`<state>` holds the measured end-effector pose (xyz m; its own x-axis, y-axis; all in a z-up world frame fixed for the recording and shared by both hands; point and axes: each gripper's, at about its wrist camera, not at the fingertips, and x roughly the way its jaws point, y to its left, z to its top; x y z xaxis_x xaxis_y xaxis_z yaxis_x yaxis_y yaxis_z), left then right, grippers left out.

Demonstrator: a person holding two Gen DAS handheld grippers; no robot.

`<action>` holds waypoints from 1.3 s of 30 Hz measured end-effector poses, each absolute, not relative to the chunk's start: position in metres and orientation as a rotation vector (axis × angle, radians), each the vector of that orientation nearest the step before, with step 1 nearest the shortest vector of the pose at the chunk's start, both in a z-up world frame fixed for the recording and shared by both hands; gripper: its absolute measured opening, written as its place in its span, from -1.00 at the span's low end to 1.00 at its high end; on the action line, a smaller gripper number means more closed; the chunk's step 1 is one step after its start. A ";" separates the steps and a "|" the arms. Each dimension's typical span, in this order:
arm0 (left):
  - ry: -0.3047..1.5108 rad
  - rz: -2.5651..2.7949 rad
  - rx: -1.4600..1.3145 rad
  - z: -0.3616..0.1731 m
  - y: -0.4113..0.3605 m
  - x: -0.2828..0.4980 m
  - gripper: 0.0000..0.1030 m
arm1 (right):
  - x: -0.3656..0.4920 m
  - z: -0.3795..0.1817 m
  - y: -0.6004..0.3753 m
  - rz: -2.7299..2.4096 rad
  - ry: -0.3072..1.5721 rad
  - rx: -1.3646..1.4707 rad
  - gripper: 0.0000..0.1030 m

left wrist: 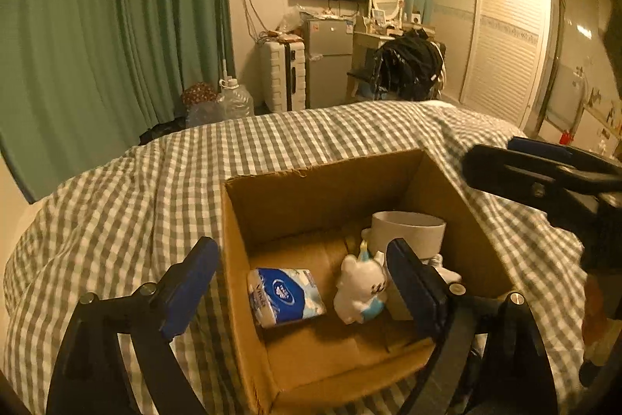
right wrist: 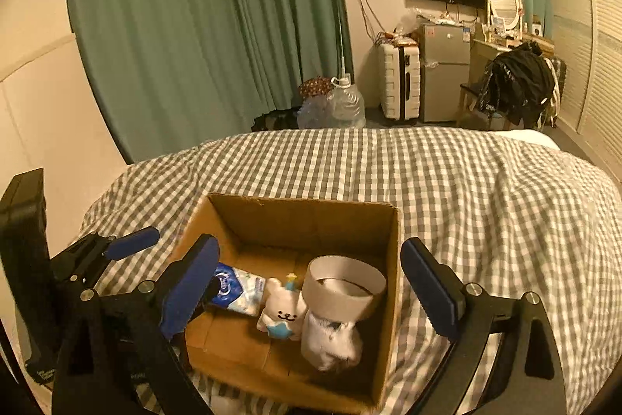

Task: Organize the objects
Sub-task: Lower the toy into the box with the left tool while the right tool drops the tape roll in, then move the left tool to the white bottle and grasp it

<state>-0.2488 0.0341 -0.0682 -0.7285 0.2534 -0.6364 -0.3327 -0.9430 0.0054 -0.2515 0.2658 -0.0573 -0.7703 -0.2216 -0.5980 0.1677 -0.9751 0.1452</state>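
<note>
left gripper [left wrist: 301,282] spread wide, nothing between the pads, hovering over the near-left corner of the cardboard box [left wrist: 311,177]; one pad outside the box wall, the other inside. checked quilt [left wrist: 116,220] soft and lumpy under the box. inside, left to right: tissue pack [left wrist: 285,296] lying flat on the floor of the box, small bear figure [left wrist: 361,292] upright just beside it, white cup [left wrist: 408,232] at the right, touching or nearly touching the bear, some white cloth under it. right gripper [right wrist: 311,288] also wide open, holding nothing, straddling the box from the near side. judged: packing looks near done. risks: inner left pad close to the bear, could tip it on withdrawal; cup perched on cloth, likely unstable, could roll if the box is nudged; box on soft bedding could tilt if a pad catches the wall.
</note>
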 end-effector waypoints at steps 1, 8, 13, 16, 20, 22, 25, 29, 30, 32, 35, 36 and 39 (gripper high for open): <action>0.158 2.661 -0.949 -0.064 0.032 -0.245 0.80 | -0.246 -0.053 0.264 -2.777 -0.121 0.945 0.84; 0.081 2.690 -0.947 -0.032 0.014 -0.211 0.82 | -0.191 -0.007 0.256 -2.808 -0.078 0.853 0.84; 0.053 2.723 -0.921 -0.010 0.003 -0.178 0.88 | -0.150 0.020 0.255 -2.826 -0.065 0.808 0.84; 0.047 2.748 -0.898 0.003 -0.003 -0.157 0.89 | -0.127 0.030 0.259 -2.836 -0.068 0.800 0.84; 0.042 2.768 -0.866 0.017 -0.007 -0.133 0.89 | -0.097 0.041 0.259 -2.846 -0.054 0.788 0.84; 0.049 2.775 -0.858 0.020 -0.007 -0.123 0.89 | -0.083 0.044 0.259 -2.846 -0.043 0.779 0.84; 0.066 2.783 -0.872 0.015 -0.004 -0.111 0.89 | -0.069 0.043 0.257 -2.854 -0.016 0.779 0.84; 0.112 2.815 -0.923 -0.006 0.002 -0.103 0.89 | -0.063 0.026 0.258 -2.848 0.010 0.829 0.84; 0.115 2.825 -0.946 -0.015 0.003 -0.103 0.89 | -0.064 0.018 0.258 -2.841 0.010 0.857 0.84; 0.115 2.828 -0.995 -0.032 0.006 -0.104 0.89 | -0.067 0.004 0.259 -2.833 0.019 0.901 0.84; 0.113 2.828 -1.076 -0.062 0.013 -0.108 0.89 | -0.079 -0.024 0.261 -2.828 0.055 0.983 0.84; 0.116 2.817 -1.105 -0.073 0.017 -0.109 0.89 | -0.086 -0.037 0.260 -2.819 0.074 1.024 0.84; 0.133 2.786 -1.165 -0.104 0.029 -0.112 0.89 | -0.100 -0.069 0.263 -2.793 0.099 1.118 0.84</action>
